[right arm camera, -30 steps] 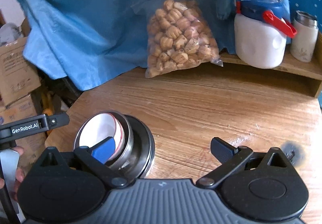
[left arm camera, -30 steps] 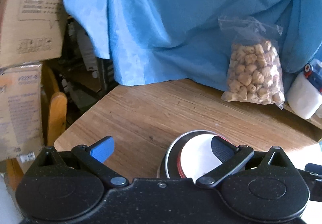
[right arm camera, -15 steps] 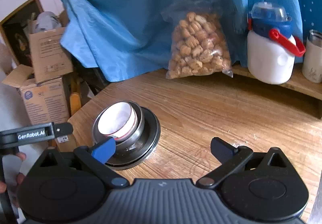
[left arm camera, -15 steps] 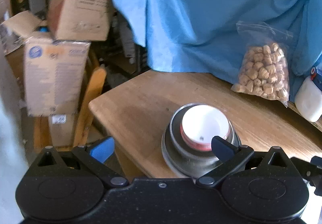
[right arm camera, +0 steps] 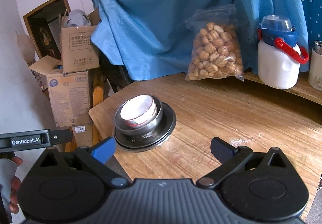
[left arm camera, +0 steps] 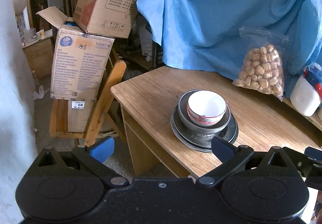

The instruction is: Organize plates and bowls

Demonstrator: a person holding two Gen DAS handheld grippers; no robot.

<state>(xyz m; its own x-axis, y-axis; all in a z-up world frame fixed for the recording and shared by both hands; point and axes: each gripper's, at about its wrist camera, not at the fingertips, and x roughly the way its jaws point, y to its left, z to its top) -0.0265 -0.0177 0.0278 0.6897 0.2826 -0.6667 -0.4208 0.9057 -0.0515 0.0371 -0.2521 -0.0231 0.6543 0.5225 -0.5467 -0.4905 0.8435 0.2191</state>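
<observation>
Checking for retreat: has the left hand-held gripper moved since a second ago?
Yes. The left hand-held gripper has pulled back from the bowl stack; more table now shows.

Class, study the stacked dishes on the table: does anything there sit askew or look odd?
Yes. The white bowl sits tilted inside the metal bowl, not level. The stack rests on a dark plate near the table's corner.

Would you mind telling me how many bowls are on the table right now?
2. A white bowl with a red band sits nested inside a metal bowl, which rests on a dark plate near the table corner. Another could be hidden beneath them.
</observation>
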